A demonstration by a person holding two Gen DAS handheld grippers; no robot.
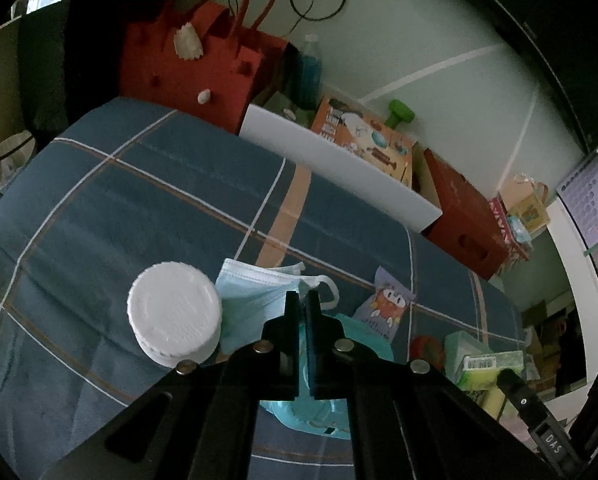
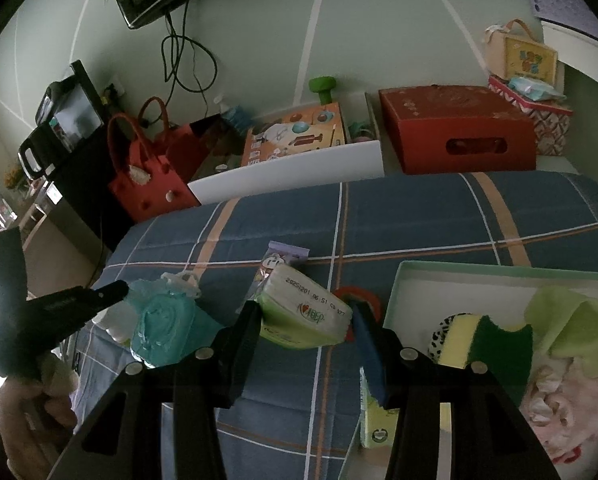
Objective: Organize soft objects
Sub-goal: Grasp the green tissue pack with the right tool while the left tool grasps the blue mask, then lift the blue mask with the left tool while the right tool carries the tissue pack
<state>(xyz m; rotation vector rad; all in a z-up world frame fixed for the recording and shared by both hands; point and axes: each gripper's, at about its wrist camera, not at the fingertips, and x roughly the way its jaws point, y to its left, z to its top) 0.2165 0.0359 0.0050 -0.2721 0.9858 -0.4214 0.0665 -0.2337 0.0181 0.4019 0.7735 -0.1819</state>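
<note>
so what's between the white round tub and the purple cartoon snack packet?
Left wrist view: the pale blue face mask lies between the white round tub and purple cartoon packet.

My left hand-held gripper (image 1: 302, 298) tilts downward with its jaws pinched together. My right hand-held gripper (image 2: 305, 312) also tilts downward, jaws partly spread and clamped. In the right wrist view, my hand (image 2: 27, 420) grips the left tool's handle.

bedspread (image 1: 147, 208): woven cloth, matt | face mask (image 1: 255, 296): pleated fabric | tissue pack (image 2: 305, 312): glossy plastic wrap
</note>
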